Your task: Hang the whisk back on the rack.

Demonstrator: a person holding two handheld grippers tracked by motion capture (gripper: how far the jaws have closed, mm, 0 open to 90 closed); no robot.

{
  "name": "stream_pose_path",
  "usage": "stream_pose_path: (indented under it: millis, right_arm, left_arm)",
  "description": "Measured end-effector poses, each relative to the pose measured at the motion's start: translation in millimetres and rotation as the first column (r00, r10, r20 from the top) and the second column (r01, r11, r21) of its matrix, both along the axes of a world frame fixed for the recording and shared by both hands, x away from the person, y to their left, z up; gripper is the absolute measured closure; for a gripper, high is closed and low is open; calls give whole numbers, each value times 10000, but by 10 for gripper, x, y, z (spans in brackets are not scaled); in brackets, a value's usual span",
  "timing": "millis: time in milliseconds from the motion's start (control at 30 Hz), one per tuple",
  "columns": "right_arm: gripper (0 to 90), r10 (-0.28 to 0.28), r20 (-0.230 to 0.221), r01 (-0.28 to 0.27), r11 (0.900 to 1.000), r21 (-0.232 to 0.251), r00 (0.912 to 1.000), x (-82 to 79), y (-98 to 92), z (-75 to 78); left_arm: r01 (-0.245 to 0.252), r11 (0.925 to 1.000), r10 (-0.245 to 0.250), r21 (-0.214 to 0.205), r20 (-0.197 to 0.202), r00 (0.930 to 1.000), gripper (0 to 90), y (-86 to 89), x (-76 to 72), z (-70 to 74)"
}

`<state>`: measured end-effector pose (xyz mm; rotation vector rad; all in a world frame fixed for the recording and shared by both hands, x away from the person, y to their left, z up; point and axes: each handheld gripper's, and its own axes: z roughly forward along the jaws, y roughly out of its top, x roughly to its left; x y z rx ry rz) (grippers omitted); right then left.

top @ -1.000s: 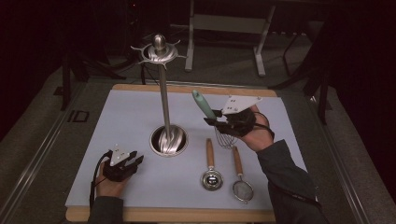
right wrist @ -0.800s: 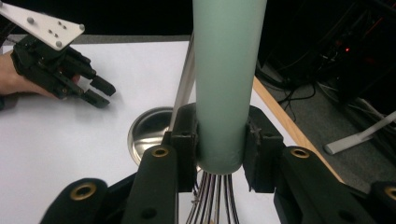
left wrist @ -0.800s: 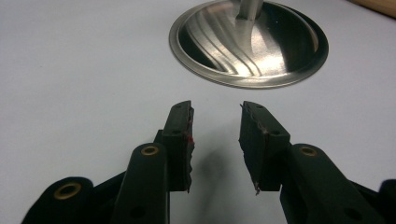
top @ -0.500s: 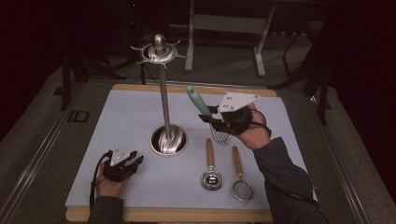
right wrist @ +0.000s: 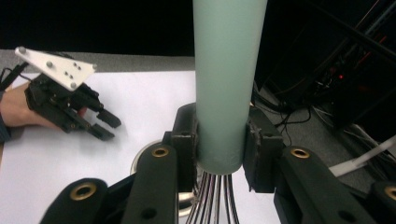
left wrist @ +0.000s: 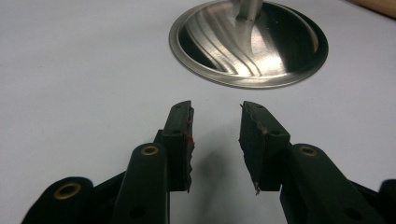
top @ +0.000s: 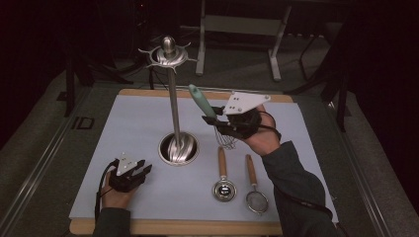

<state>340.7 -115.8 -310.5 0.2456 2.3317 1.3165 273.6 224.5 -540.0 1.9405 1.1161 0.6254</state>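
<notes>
Whisk lifted since; handle tilted up-left, wires down.

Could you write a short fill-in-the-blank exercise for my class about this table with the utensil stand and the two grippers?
1. The right gripper is shut on the handle of the ____.
2. The jaws of the left gripper are ____, with nothing between them.
3. The ladle and strainer have handles made of ____.
4. The tall metal stand has a ____ base.

Missing words: whisk; open; wood; round
</notes>
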Motion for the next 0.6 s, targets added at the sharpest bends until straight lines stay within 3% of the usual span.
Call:
stream_pose_path:
  millis: [600]
  right_arm:
    - [694, -122, 324, 119, 9999, 72, 9994, -4, 163, 150]
  left_arm:
    - [13, 10000, -13, -12, 12, 10000, 643, 0, -2, 0]
